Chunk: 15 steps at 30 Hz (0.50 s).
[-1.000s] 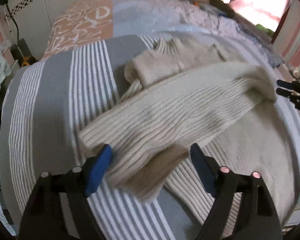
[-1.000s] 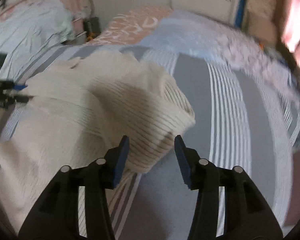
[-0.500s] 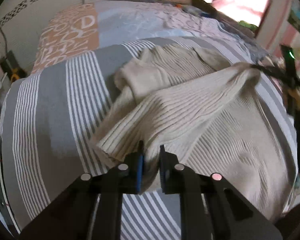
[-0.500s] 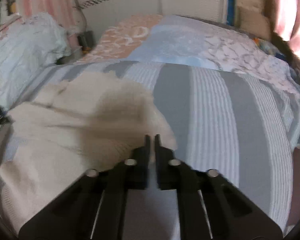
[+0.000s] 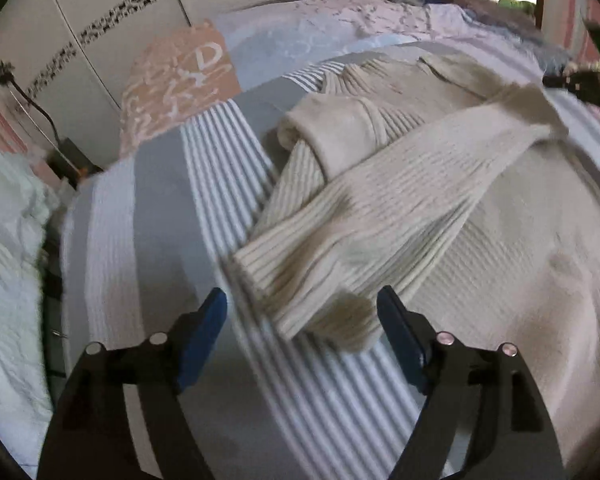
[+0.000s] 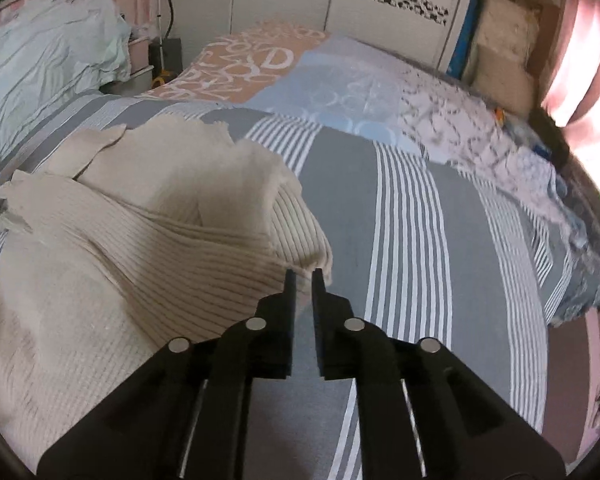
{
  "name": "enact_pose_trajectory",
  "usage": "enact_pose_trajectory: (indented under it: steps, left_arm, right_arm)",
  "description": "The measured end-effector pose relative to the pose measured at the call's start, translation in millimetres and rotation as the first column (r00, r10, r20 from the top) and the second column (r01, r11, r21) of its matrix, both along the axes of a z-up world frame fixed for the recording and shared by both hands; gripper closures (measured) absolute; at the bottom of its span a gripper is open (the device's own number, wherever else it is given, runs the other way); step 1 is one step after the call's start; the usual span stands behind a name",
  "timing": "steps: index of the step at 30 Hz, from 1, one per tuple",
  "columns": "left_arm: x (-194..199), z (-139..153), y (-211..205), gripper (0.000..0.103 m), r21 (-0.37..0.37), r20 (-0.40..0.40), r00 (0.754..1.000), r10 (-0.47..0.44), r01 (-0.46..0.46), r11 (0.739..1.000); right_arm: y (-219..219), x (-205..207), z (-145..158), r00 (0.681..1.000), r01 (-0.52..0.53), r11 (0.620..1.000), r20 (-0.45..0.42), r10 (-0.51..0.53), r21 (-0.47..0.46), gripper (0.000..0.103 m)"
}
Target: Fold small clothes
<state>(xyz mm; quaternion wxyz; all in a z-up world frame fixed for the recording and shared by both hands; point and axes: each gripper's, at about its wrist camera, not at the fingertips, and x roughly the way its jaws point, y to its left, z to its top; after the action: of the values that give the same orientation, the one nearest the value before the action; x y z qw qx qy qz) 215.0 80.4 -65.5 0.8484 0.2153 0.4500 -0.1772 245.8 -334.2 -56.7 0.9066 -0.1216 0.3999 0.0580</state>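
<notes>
- Cream ribbed knit sweater (image 5: 400, 200) lies on grey-and-white striped bedspread (image 5: 160, 208), one sleeve folded across the body.
- Left gripper (image 5: 302, 320) has blue-padded fingers (image 5: 204, 328) spread wide, nothing held, sleeve cuff lies just ahead between them.
- Right gripper (image 6: 302, 276) has fingers nearly closed, pinching the sweater's folded edge (image 6: 300, 240).
- Peach lettered pillow (image 6: 256, 64) near the white wardrobe (image 6: 300, 0).

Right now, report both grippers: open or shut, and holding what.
Left gripper: open, holding nothing; the sweater's sleeve cuff lies between its fingers.
Right gripper: shut on the sweater's edge.
</notes>
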Motion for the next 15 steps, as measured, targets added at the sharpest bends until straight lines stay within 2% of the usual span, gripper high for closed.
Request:
enact_pose_trajectory:
  steps: [3, 6, 10, 12, 15]
  left_arm:
    - [1.7, 4.8, 6.3, 0.025, -0.024, 0.008, 1.0, 0.02, -0.02, 1.0]
    - [16.8, 13.6, 12.5, 0.025, -0.18, -0.027, 0.998, 0.063, -0.067, 0.981]
    - [42.4, 12.5, 5.3, 0.025, -0.295, -0.076, 0.988, 0.137, -0.154, 0.943]
    - [48.4, 7.6, -6.4, 0.025, -0.293, -0.078, 0.985, 0.155, -0.171, 0.941]
    - [43.9, -8.8, -41.7, 0.025, -0.136, 0.006, 0.99, 0.142, -0.14, 0.981]
  right_arm:
    - [10.7, -1.8, 5.9, 1.0, -0.024, 1.0, 0.018, 0.024, 0.001, 0.084]
    - [29.7, -4.6, 9.6, 0.997, -0.066, 0.998, 0.031, 0.065, 0.023, 0.082]
    - [61.0, -6.3, 1.6, 0.989, -0.145, 0.988, 0.015, 0.145, 0.043, 0.081]
    - [75.5, -5.9, -5.8, 0.985, -0.171, 0.985, 0.01, 0.171, 0.025, 0.081]
    - [94.6, -4.7, -24.9, 0.975, -0.22, 0.974, -0.011, 0.22, -0.049, 0.081]
